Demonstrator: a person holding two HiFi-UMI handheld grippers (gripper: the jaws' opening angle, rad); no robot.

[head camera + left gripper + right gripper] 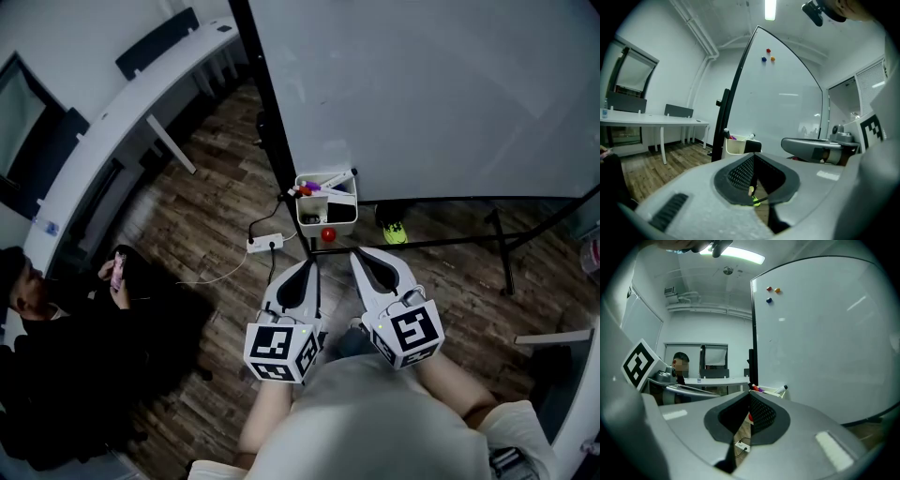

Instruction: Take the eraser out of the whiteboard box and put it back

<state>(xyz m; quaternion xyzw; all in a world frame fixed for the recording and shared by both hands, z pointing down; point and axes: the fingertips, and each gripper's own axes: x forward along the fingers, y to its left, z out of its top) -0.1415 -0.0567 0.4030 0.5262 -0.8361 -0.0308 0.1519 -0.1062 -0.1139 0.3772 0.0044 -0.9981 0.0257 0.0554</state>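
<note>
Though both clenched empty, left tongs and right tongs just short of whiteboard box.

The box sits at the whiteboard's lower left corner, ahead of the left gripper and right gripper, a power strip to its left.

Grey left gripper, black-and-white marker cube

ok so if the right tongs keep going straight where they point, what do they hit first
Probably the white marker box at the whiteboard's bottom edge; it sits right past the shut right tongs in their own view. Depth is unclear, so they might slip beside it.
</note>
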